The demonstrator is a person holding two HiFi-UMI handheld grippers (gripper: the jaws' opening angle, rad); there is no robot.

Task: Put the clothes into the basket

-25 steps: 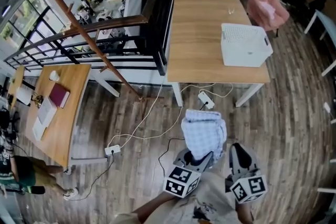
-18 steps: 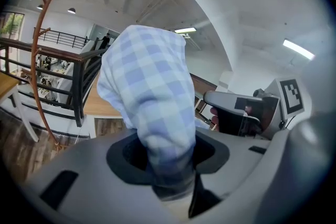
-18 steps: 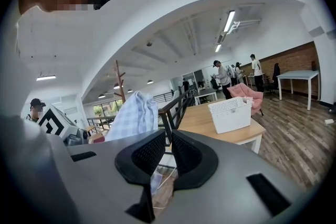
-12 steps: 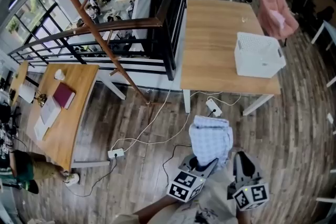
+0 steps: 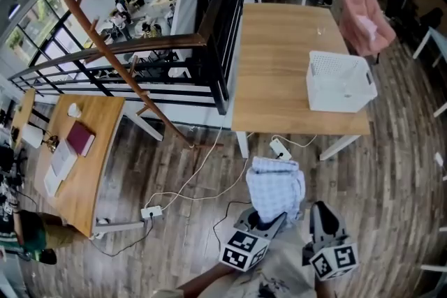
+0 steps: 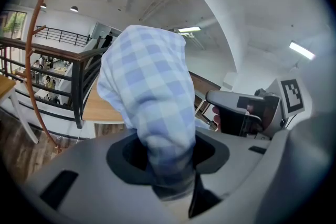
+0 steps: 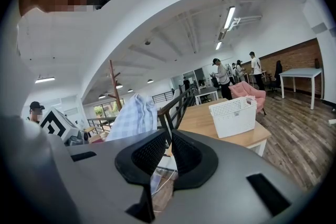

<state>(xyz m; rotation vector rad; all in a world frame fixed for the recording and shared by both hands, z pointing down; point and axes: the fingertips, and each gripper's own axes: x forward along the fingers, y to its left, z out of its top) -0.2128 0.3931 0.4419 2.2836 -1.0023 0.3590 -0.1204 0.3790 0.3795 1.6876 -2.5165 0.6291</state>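
Note:
A blue-and-white checked cloth (image 5: pixel 276 185) hangs bunched above the wooden floor, and my left gripper (image 5: pixel 264 220) is shut on its lower end. In the left gripper view the cloth (image 6: pixel 147 102) rises out from between the jaws of the left gripper (image 6: pixel 168 155) and fills the middle. My right gripper (image 5: pixel 321 216) is beside it to the right, shut with nothing in it. The white perforated basket (image 5: pixel 339 80) stands on the near right corner of the wooden table (image 5: pixel 279 59), well ahead of both grippers. The right gripper (image 7: pixel 169 147) looks toward the basket (image 7: pixel 231 115), with the cloth (image 7: pixel 134 115) at its left.
A power strip (image 5: pixel 281 148) and cables lie on the floor between me and the table. A black railing (image 5: pixel 174 52) runs along the left. A pink chair (image 5: pixel 363 17) stands behind the table, a second desk (image 5: pixel 77 150) at far left. People stand at the back.
The left gripper keeps its hold on the cloth. Both grippers sit slightly lower in the head view, and the table and basket have shifted a little as the view moved.

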